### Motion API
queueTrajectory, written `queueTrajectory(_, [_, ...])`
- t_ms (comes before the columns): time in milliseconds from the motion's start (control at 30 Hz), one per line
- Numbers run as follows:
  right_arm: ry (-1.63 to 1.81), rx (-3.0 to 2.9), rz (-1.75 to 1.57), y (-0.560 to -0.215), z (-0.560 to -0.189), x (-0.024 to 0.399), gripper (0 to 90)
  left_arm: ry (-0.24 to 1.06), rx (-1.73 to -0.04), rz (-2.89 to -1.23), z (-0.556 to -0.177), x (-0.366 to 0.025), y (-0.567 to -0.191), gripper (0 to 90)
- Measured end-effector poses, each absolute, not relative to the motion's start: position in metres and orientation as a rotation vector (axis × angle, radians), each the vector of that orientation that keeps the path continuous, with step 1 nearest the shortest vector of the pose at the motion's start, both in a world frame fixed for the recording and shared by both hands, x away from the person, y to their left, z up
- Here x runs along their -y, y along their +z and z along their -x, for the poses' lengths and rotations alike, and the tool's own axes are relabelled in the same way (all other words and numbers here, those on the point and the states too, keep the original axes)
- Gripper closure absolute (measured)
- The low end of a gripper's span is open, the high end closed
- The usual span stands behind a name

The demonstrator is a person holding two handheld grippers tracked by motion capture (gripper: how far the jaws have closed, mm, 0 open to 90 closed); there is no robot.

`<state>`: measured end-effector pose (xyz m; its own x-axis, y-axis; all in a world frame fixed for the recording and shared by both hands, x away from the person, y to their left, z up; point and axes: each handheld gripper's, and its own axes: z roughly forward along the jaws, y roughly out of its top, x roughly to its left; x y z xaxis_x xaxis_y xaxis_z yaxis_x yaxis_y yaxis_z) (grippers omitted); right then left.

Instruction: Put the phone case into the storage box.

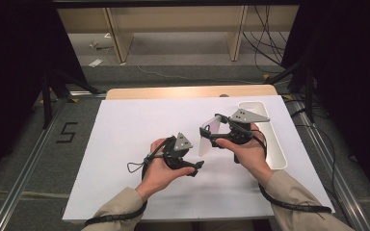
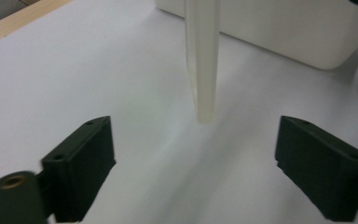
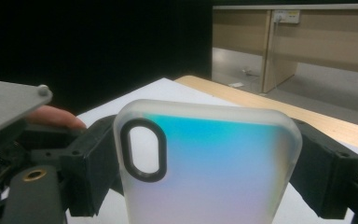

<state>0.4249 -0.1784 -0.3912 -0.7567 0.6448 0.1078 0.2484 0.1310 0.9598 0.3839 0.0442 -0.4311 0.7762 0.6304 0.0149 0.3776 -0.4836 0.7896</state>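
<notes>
Right claw (image 1: 215,131) clamped on frosted phone case (image 3: 205,163), held upright; left claw (image 1: 198,166) apart, nothing between, just beside case.

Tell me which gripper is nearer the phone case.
Right. The right gripper holds the phone case between its jaws, lifted off the table. The left gripper is open, just short of the case's edge.

"5" — black, on floor (image 1: 67,132)

High view overhead; gripper views close, probably sharing phone case (image 3: 209,168).
</notes>
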Motion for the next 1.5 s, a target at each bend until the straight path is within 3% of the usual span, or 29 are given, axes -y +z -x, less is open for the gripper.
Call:
queueTrajectory(133, [1.651,-2.07,-0.868,-0.389,-0.426,0.183,18.4,0.388,-0.726,-2.168,-0.381,-0.059,-0.429,0.2])
queueTrajectory(667, [1.62,-2.045,-0.897,-0.383,-0.431,0.195,18.4,0.405,-0.751,-2.12,-0.374,-0.109,-0.43,0.0])
queueTrajectory(1500, [1.59,-2.004,-0.946,-0.374,-0.438,0.216,18.4,0.46,-0.775,-2.06,-0.367,-0.142,-0.428,0.0])
